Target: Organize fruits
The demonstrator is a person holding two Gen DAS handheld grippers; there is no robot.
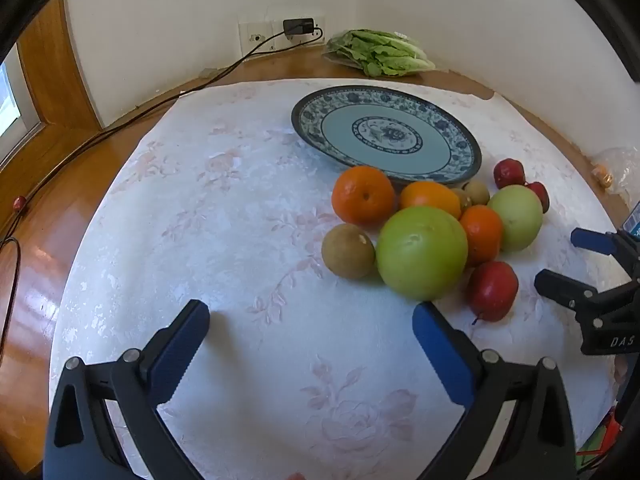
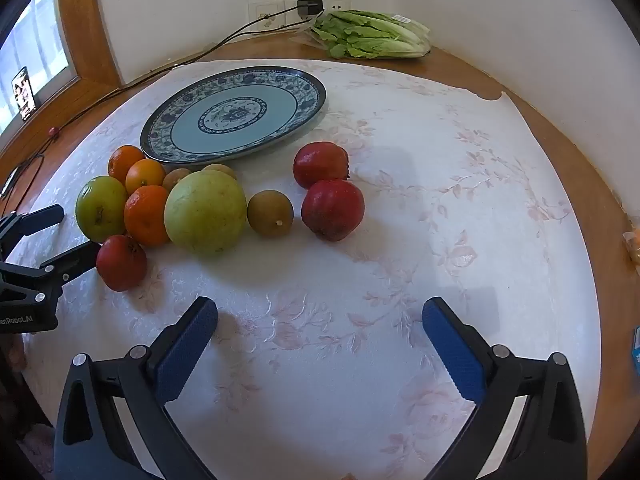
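A blue patterned plate (image 1: 312, 120) (image 2: 160, 136) lies empty on the floral cloth. In front of it sits a cluster of fruit: two green apples (image 1: 422, 252) (image 2: 205, 212), three oranges (image 1: 363, 195) (image 2: 146, 216), brown round fruits (image 1: 348, 250) (image 2: 270, 213) and three red fruits (image 1: 494, 290) (image 2: 332, 209). My left gripper (image 1: 312, 316) (image 2: 70, 234) hovers open over bare cloth, left of the pile and nearer than it. Open too, my right gripper (image 2: 320, 308) (image 1: 568, 262) hangs on the pile's other side. Neither touches any fruit.
A bagged lettuce (image 1: 380, 52) (image 2: 372, 34) lies against the back wall beside a plugged-in charger (image 1: 298, 26) whose cable trails off to the left. A crumpled plastic bag (image 1: 616, 172) sits at the table's right edge. Wooden tabletop rings the cloth.
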